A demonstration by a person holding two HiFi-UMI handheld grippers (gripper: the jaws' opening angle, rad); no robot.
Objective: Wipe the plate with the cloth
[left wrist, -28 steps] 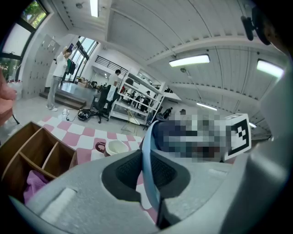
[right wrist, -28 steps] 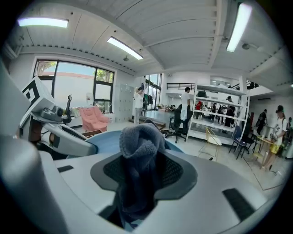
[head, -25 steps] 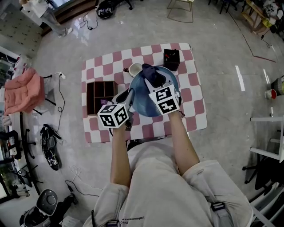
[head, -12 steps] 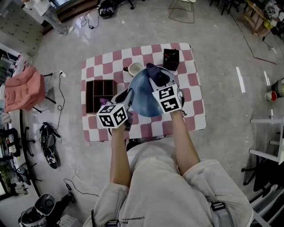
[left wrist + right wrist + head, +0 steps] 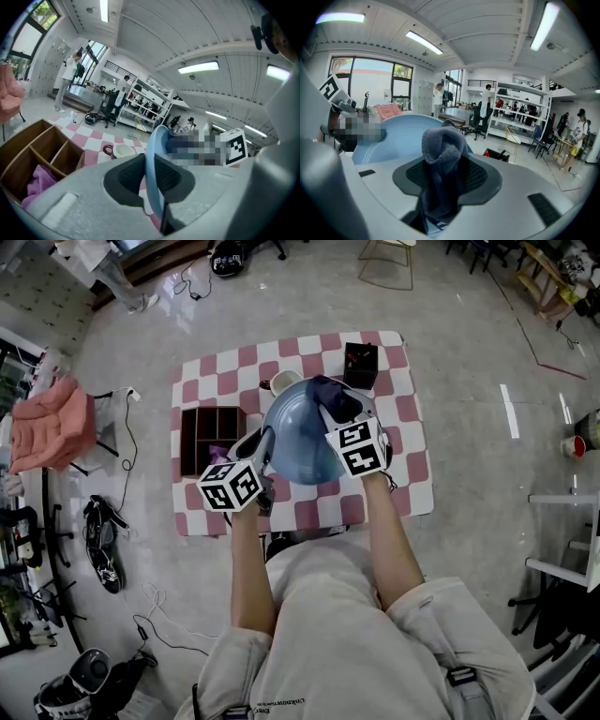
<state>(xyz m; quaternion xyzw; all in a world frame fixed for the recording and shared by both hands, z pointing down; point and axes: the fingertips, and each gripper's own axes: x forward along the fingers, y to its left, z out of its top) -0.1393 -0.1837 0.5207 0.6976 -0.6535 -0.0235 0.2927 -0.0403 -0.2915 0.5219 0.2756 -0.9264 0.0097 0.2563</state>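
Observation:
A light blue plate (image 5: 298,432) is held up over the checked mat, tilted toward me. My left gripper (image 5: 261,442) is shut on the plate's left rim; in the left gripper view the plate's edge (image 5: 153,173) runs upright between the two dark pads. My right gripper (image 5: 349,418) is shut on a dark blue-grey cloth (image 5: 335,397) at the plate's upper right rim. In the right gripper view the bunched cloth (image 5: 441,168) fills the jaws, with the plate's face (image 5: 393,137) just behind it to the left.
A pink-and-white checked mat (image 5: 412,460) covers the floor. On it stand a dark wooden compartment box (image 5: 208,427) with a purple cloth (image 5: 38,180) inside, a white cup (image 5: 284,383) and a black box (image 5: 361,364). Cables, shoes and a pink chair lie at the left.
The plate has tipped up and drifted a little left with my left gripper. My right gripper has carried the cloth up and right toward the plate's far rim.

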